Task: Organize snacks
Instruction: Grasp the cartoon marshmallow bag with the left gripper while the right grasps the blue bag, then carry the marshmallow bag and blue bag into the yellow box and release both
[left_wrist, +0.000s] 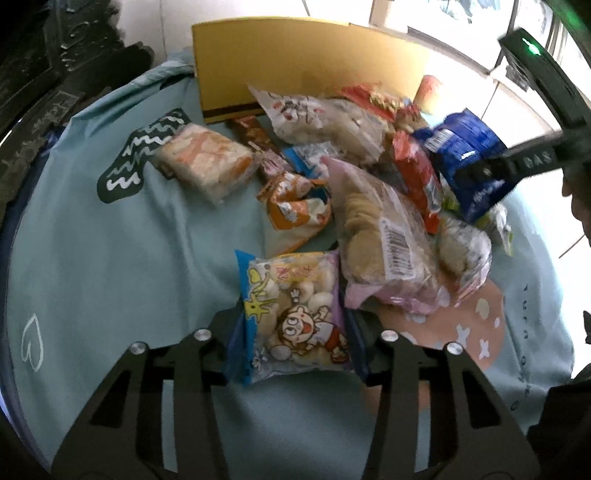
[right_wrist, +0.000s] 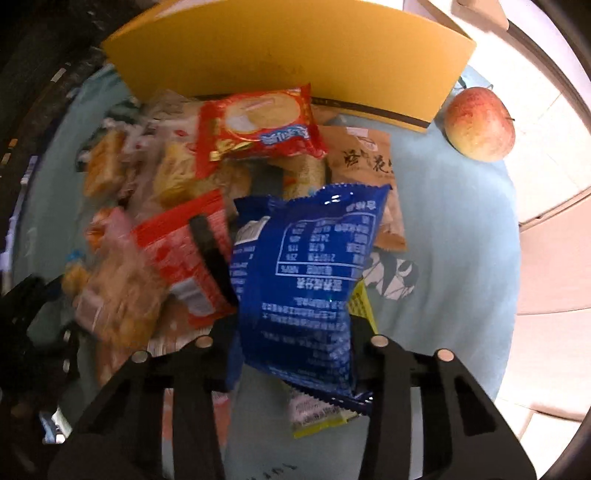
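While both packets hung clear of the heap on the pale blue cloth, the sound course seemed to be carrying each steadily toward the yellow cardboard box behind the pile, without dragging neighbours along. The left gripper was clenched on a cartoon-printed puffed-snack packet with blue edges, its fingers narrowed to the packet's width. The right gripper likewise grasped a glossy dark blue foil packet, back side showing.
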